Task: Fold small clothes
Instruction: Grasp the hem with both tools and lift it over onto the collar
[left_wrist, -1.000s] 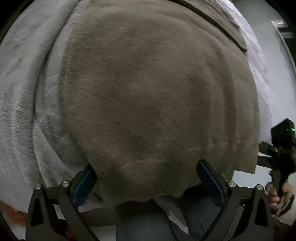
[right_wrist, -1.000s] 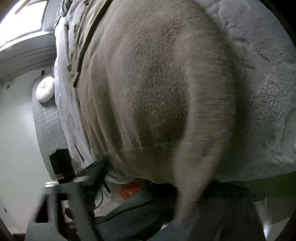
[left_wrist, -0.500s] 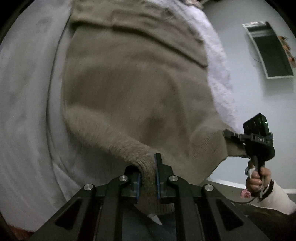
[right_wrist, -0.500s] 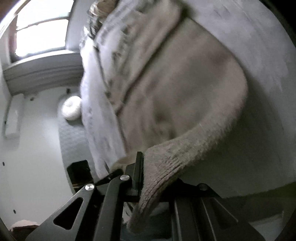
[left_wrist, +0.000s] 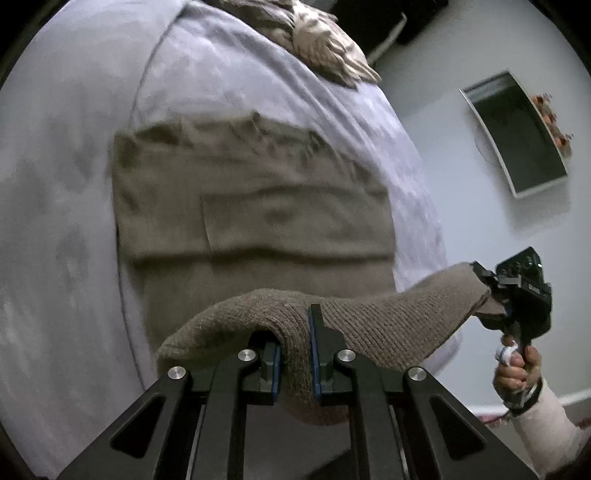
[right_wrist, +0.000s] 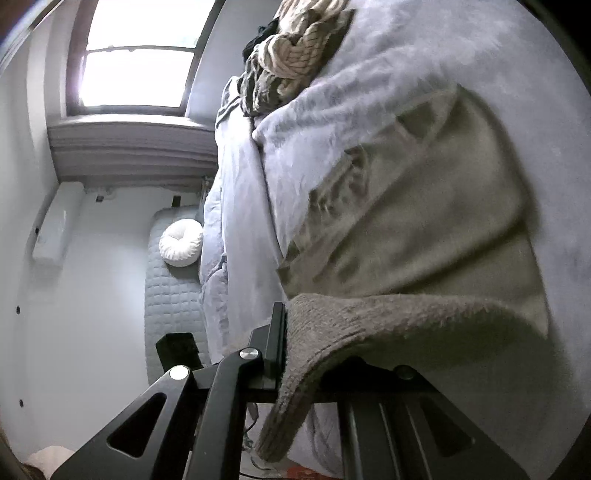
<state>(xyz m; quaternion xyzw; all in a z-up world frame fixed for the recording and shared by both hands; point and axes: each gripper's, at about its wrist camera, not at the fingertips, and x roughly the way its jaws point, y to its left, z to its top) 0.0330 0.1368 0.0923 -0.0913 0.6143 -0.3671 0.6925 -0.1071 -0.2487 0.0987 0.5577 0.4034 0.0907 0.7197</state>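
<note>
A brown knitted sweater (left_wrist: 251, 206) lies flat on the grey bed cover (left_wrist: 55, 184), its upper part folded with the sleeves across it. My left gripper (left_wrist: 295, 343) is shut on the sweater's near hem, lifted off the bed. My right gripper (left_wrist: 491, 295) is shut on the other hem corner, with the hem stretched between the two. In the right wrist view the right gripper (right_wrist: 295, 350) pinches the ribbed hem, and the sweater (right_wrist: 424, 229) spreads beyond it on the bed cover (right_wrist: 406, 74).
A heap of beige and dark clothes (left_wrist: 317, 40) lies at the far end of the bed, also in the right wrist view (right_wrist: 291, 55). A white round cushion (right_wrist: 181, 242) sits on a quilted mat by the bed. A wall shelf (left_wrist: 517, 133) hangs to the right.
Both grippers closed on the sweater's hem and rose with it, pulling the lower edge up off the bed. The view now takes in the whole sweater and the far end of the bed.
</note>
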